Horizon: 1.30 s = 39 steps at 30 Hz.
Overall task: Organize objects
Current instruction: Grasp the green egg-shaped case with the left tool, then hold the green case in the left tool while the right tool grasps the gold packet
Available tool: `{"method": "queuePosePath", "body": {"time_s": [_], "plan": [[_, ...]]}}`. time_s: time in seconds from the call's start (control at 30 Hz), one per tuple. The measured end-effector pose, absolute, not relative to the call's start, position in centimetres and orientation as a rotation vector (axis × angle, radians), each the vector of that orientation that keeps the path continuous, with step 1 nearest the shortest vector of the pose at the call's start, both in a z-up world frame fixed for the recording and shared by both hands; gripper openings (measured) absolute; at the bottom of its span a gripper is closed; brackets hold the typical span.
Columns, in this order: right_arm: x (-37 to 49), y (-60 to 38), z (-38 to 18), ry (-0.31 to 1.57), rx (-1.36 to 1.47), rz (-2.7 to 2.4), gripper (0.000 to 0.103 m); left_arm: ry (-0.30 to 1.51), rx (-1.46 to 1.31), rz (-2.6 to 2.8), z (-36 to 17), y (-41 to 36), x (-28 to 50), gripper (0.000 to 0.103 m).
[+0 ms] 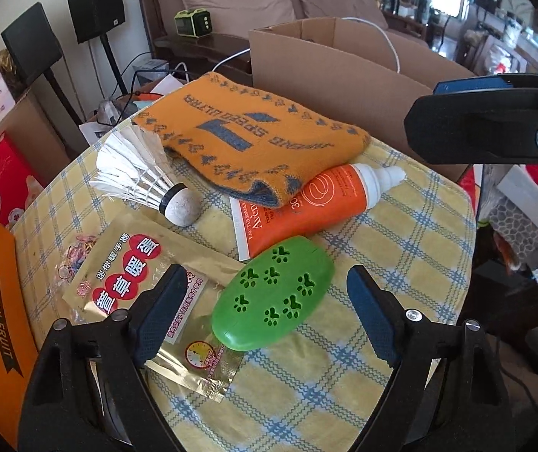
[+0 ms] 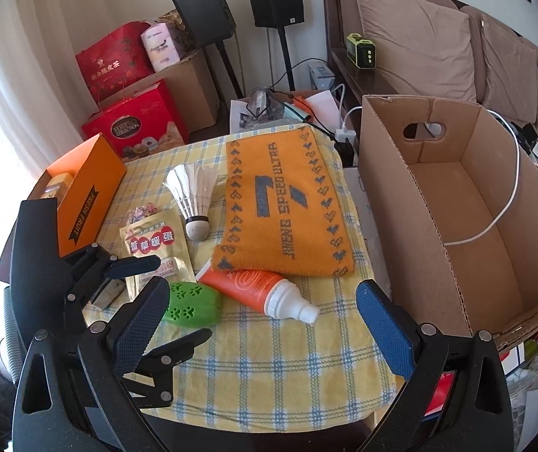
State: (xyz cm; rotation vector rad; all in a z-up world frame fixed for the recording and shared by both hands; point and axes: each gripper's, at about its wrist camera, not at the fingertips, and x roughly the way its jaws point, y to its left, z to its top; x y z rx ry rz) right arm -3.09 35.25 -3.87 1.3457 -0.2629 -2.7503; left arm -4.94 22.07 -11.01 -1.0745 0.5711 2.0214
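On the yellow checked cloth (image 1: 400,263) lie a green oval case with paw-print holes (image 1: 274,297), an orange sunscreen tube (image 1: 306,207), a white shuttlecock (image 1: 144,177), a gold foil sachet (image 1: 133,282) and a folded orange towel (image 1: 253,139). My left gripper (image 1: 265,316) is open, its fingers on either side of the green case, just above it. My right gripper (image 2: 265,324) is open and empty above the cloth's front, near the tube's white cap (image 2: 291,305). The green case (image 2: 193,303) sits between the left gripper's fingers (image 2: 133,263) in the right wrist view.
An open brown cardboard box (image 2: 476,203) with a white cable across it stands right of the table. An orange "Fresh Fruit" box (image 2: 88,192) stands at the table's left edge. Red gift boxes (image 2: 137,124), speakers on stands and a brown sofa (image 2: 419,37) are behind.
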Motion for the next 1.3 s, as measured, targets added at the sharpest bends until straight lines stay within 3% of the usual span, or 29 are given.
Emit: {"method": "queuePosePath", "body": {"time_s": [0.2,0.4,0.73,1.0,1.3], "plan": [[-3.2,35.6,-4.1,-0.278,1.350,-2.750,0.100,0.579,-1.086,1.973,-12.0,22.0,-5.1,0.062],[-3.2,35.7,-4.5,-0.284,1.358,-2.741,0.100,0.551,-1.098,1.917,-11.9,21.8,-4.6,0.053],[-3.2,35.4,-4.9,-0.295,1.361,-2.725,0.099,0.538,-1.083,1.929,-11.9,22.2,-4.0,0.057],[-2.9,35.4,-4.9,-0.298,1.364,-2.712,0.098,0.437,-1.091,1.922,-11.5,21.0,-4.0,0.047],[-2.9,35.5,-4.9,-0.316,1.353,-2.703,0.098,0.307,-1.097,1.968,-9.6,17.7,-4.3,0.045]]}}
